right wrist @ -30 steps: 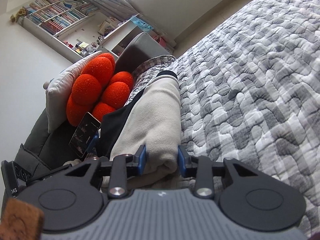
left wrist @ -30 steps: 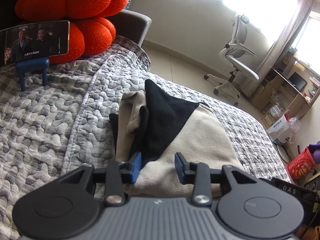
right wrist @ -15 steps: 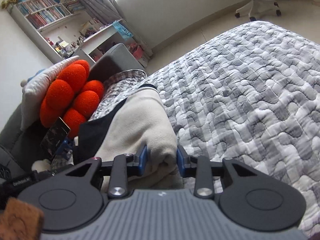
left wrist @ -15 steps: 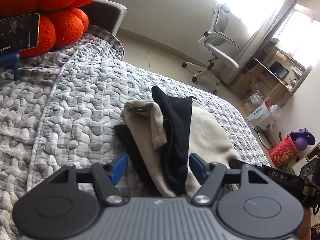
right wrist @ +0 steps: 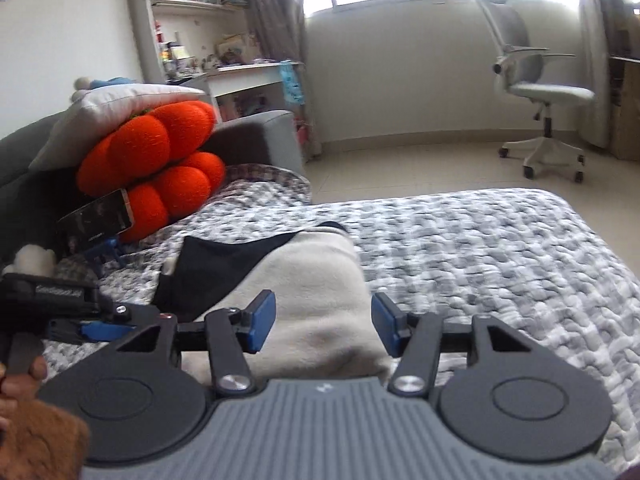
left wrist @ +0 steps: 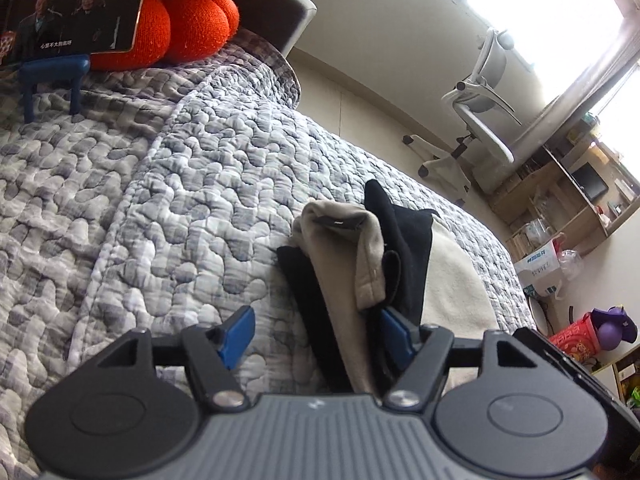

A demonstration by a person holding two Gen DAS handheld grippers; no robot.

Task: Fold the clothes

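Left wrist view shows the beige and black garment (left wrist: pixel 400 264) lying in a folded bundle on the grey quilted bed (left wrist: pixel 180 200), a little right of the middle of the frame. The left claw (left wrist: pixel 316 334) is wide, with its two blue pads far apart; the bundle's near end sits between them, close against the right pad, and nothing is pinched. In the right wrist view the same garment (right wrist: pixel 316 292) fills the lower middle of the frame, with its black part toward the upper left. The right claw (right wrist: pixel 324 326) is opening, and the beige cloth lies between its pads without being squeezed. I think the folding of this piece is nearly done: it is a small, thick bundle and both claws have let go. What may be left is tidying the loose flaps at the far end, which look a bit messy, and perhaps putting it away; no other clothes show. Compared with a second ago, both claws were narrower and closed around the cloth, and now both stand wider. The right view has also rolled level and lifted, so the office chair (right wrist: pixel 548 92) and window now show at the upper right. The orange cushion (right wrist: pixel 160 160) sits at the left.
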